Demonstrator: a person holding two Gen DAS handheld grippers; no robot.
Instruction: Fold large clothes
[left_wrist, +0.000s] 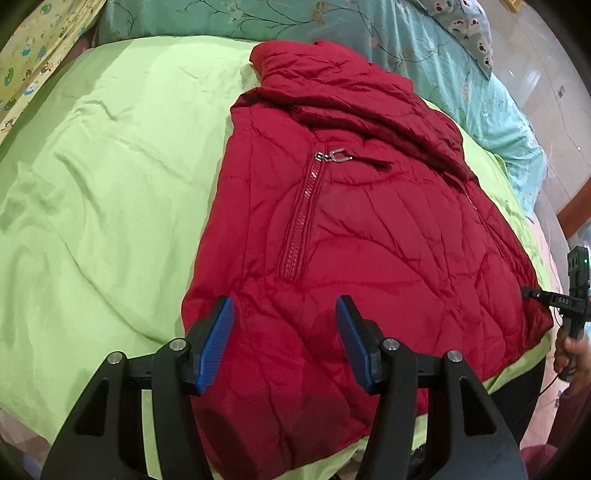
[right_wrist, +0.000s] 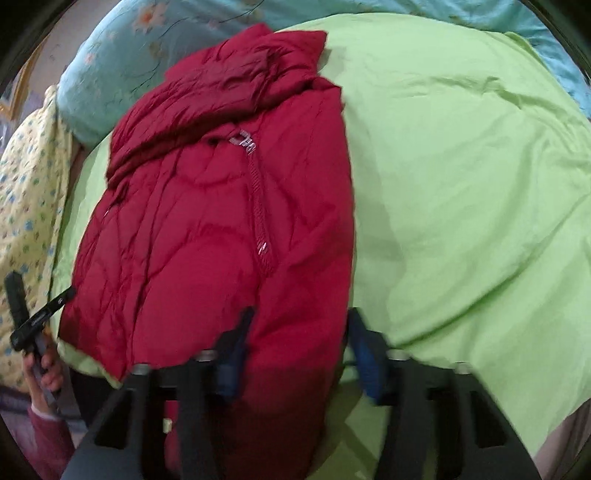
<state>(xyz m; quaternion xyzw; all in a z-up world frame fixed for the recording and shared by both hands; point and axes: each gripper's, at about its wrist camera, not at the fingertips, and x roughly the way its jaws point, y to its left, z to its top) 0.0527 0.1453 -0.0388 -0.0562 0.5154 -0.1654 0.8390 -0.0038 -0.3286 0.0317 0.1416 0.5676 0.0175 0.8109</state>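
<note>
A red quilted jacket lies folded lengthwise on a light green sheet, its collar at the far end and a zipper pull on top. My left gripper is open, hovering over the jacket's near hem, holding nothing. In the right wrist view the jacket lies left of centre on the green sheet. My right gripper is open over the jacket's near right edge, blurred by motion. Each gripper shows at the other view's edge: the right one and the left one.
A turquoise floral duvet lies along the far side of the bed. A yellow patterned cloth lies at the left in the right wrist view. The floor shows at the far right.
</note>
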